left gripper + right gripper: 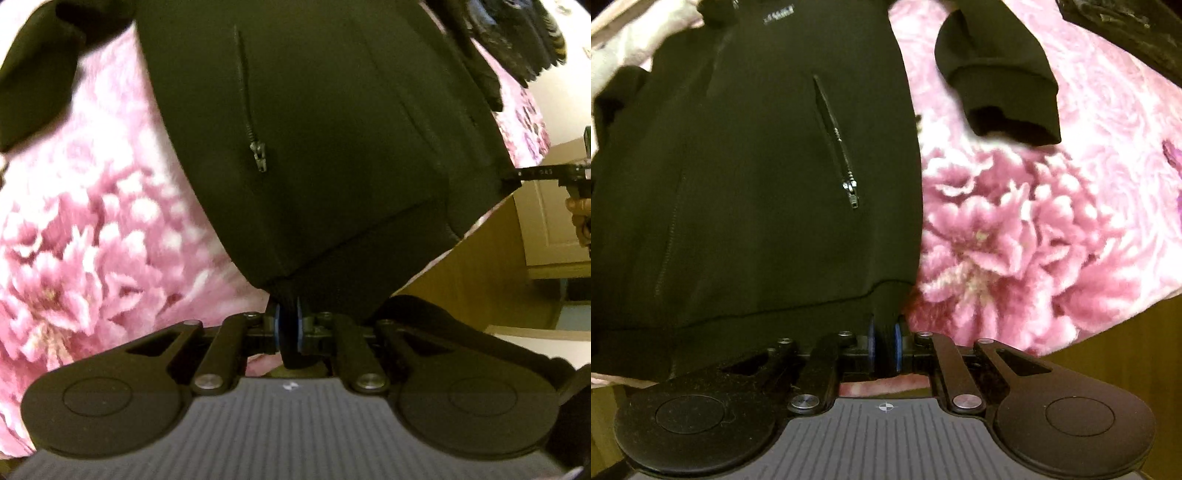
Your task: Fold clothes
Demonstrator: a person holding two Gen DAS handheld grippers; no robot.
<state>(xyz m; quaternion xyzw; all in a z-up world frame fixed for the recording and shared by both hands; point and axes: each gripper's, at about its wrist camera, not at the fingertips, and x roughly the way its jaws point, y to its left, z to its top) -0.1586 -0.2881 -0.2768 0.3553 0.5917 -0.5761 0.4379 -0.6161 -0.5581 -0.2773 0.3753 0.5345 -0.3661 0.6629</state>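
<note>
Nearest the lens in the left wrist view, the left gripper (pixel 289 325) is clenched on the bottom hem corner of a black zip-front fleece jacket (pixel 325 140), the cloth pinched tight between the blue-edged pads (pixel 277 325) with no gap showing. The right wrist view shows the same at the other side: the right gripper (pixel 885 343) is closed hard on the opposite hem corner of the jacket (pixel 757 166), dark ribbed fabric filling the space between its pads (pixel 897 343).

Out from the grippers, the jacket's body stretches away from both cameras, front side up, with a zipped slanted pocket (pixel 836 144) in each view and a small white chest logo (pixel 778 18) far off in the right view. It lies on a pink blanket printed with large flowers (pixel 74 240), which covers a bed. One black cuffed sleeve (pixel 1001 81) lies splayed out on the blanket, apart from the body; another dark sleeve (pixel 37 74) spreads to the far side in the left view. The right gripper's tip (pixel 546 171) shows at the edge of the left view, beside the hem. More dark clothing (pixel 517 33) sits at the far corner.

As for progress, the jacket looks spread out and unfolded: sleeves are not tucked in, no crease shows. Folding appears barely begun, with the hem held at both corners, likely ready to carry toward the collar.
</note>
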